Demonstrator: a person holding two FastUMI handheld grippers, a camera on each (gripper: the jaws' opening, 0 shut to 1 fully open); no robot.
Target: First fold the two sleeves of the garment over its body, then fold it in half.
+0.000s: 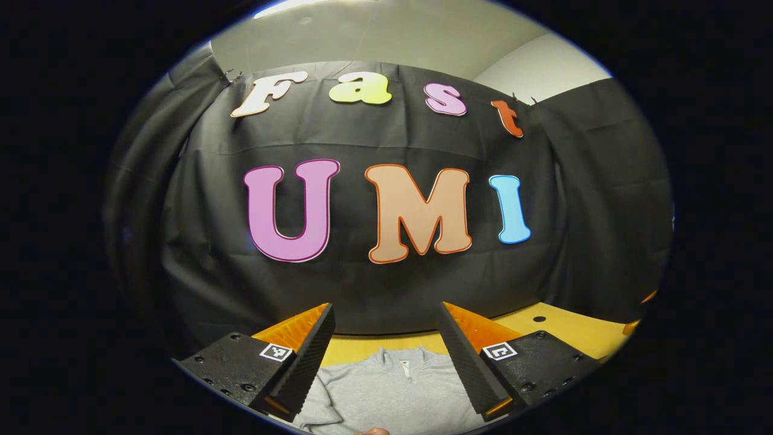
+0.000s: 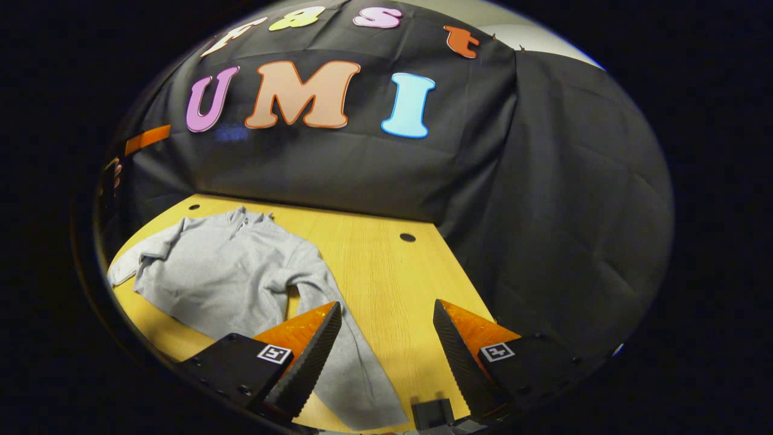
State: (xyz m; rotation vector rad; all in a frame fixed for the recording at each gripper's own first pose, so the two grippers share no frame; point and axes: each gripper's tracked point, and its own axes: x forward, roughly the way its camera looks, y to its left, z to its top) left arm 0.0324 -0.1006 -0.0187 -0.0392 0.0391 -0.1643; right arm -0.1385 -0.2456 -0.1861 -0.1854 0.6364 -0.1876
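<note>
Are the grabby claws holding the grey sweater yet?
No. Both the left gripper and the right gripper are open with nothing between their fingers. The grey sweater lies loose on the wooden table.

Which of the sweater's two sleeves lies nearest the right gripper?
The long sleeve trailing down between the open right gripper fingers, in the right gripper view. The other sleeve lies at the grey sweater's far side.

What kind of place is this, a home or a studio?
Probably a recording booth, not a home: black cloth wall, a bare wooden table with drilled holes, and one grey garment spread flat on it.
</note>
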